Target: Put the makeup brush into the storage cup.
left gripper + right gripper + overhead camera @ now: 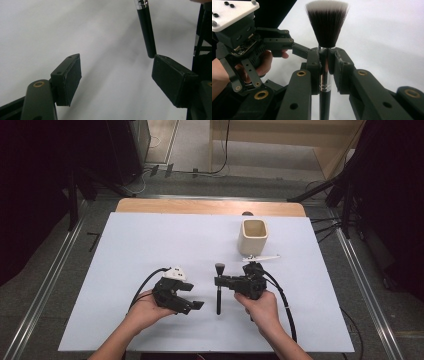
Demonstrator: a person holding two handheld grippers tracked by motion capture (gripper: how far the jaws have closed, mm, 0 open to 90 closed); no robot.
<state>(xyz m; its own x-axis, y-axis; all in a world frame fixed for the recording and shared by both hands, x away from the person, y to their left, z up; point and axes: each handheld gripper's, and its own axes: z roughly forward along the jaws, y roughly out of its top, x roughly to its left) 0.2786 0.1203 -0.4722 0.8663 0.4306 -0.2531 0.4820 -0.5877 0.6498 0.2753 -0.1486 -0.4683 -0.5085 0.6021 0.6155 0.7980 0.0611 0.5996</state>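
Observation:
A makeup brush with a black handle, silver ferrule and dark white-tipped bristles lies lengthwise on the white board, bristles pointing away from me. My right gripper comes in from the right and is shut on the brush's ferrule, just under the bristles. My left gripper is held left of the brush with its jaws wide open and nothing between them. In the left gripper view the handle's end sits just beyond the right pad. A cream square cup stands upright behind the brush.
The white board covers most of the wooden table, with bare space at left and back. Metal rails run along both table sides. Cables trail from both grippers toward me. In the right gripper view the left gripper's body and hand sit close at left.

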